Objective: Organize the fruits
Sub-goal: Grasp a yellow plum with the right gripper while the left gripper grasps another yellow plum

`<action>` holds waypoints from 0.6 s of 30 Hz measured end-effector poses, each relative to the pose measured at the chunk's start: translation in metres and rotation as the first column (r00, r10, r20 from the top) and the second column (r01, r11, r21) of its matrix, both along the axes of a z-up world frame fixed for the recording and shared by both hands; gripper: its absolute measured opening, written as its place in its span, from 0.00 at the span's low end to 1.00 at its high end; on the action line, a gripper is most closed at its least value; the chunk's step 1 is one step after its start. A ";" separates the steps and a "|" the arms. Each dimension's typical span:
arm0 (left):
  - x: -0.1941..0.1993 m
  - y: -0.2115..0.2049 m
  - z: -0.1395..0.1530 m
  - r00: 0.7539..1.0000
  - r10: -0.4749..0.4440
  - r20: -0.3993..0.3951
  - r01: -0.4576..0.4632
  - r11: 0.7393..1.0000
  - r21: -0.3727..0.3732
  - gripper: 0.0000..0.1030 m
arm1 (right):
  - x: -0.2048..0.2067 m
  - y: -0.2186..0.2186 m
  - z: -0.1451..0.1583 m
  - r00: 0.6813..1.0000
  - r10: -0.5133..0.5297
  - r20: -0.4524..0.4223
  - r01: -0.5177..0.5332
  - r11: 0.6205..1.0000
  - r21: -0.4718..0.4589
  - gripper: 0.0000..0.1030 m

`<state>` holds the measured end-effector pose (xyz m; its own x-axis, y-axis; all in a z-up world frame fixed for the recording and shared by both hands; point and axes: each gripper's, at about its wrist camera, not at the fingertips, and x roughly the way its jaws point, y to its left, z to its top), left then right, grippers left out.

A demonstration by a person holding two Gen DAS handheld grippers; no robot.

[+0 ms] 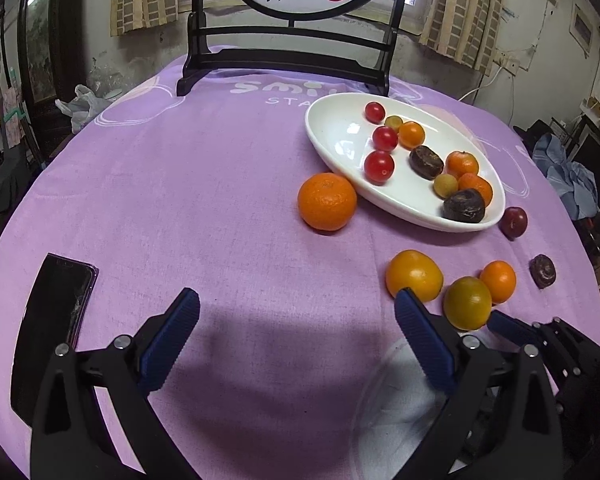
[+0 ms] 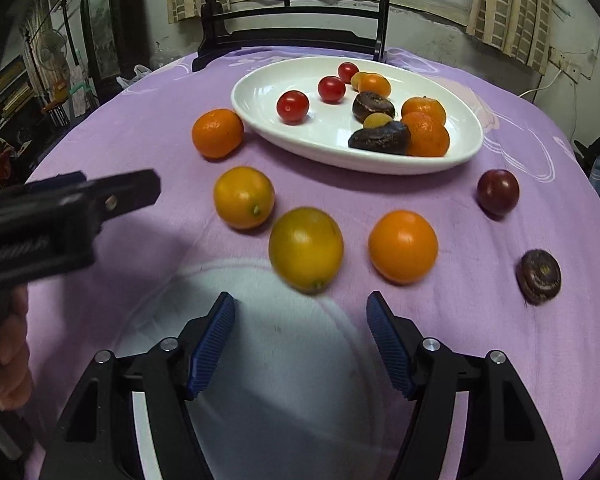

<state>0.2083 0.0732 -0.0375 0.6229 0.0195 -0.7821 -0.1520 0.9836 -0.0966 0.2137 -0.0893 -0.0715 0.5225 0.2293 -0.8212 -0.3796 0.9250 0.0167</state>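
Observation:
A white oval dish (image 1: 340,132) (image 2: 268,96) holds cherry tomatoes, small oranges and dark brown fruits. Loose on the purple cloth lie a mandarin (image 1: 327,201) (image 2: 217,133), a yellow-orange fruit (image 1: 414,274) (image 2: 244,197), a greenish-yellow fruit (image 1: 467,303) (image 2: 306,250), an orange (image 1: 498,281) (image 2: 403,246), a dark red plum (image 2: 498,192) and a dark brown fruit (image 2: 540,276). My right gripper (image 2: 300,300) is open, its fingertips just short of the greenish-yellow fruit, nothing between them. My left gripper (image 1: 296,308) is open over bare cloth, left of those fruits.
A dark phone (image 1: 56,320) lies near the left edge of the table. A black framed screen stand (image 1: 288,60) rises at the far side, behind the dish. A hand (image 2: 8,360) holds the left gripper at the left of the right wrist view.

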 end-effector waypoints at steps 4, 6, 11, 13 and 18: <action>0.001 0.007 0.000 1.000 0.020 0.000 -0.020 1.000 -0.012 0.93 | 0.012 0.007 0.002 1.000 0.010 0.011 -0.010 1.000 0.014 0.36; 0.003 0.010 -0.002 1.000 0.030 -0.007 -0.030 0.999 -0.018 0.93 | 0.013 0.005 0.005 1.000 0.002 0.004 -0.002 1.000 0.026 0.35; 0.005 0.009 -0.007 0.999 0.023 -0.027 -0.024 0.999 -0.035 0.93 | -0.005 -0.010 0.011 1.000 0.020 0.012 -0.020 0.998 0.052 0.35; 0.005 0.004 -0.010 0.999 0.005 -0.038 -0.006 0.999 -0.036 0.93 | -0.013 -0.020 0.015 1.000 0.022 0.022 -0.023 0.998 0.057 0.35; 0.002 -0.014 -0.014 0.998 -0.050 -0.036 0.050 0.999 -0.001 0.93 | -0.025 -0.047 0.021 1.000 -0.002 0.031 -0.001 0.995 0.096 0.36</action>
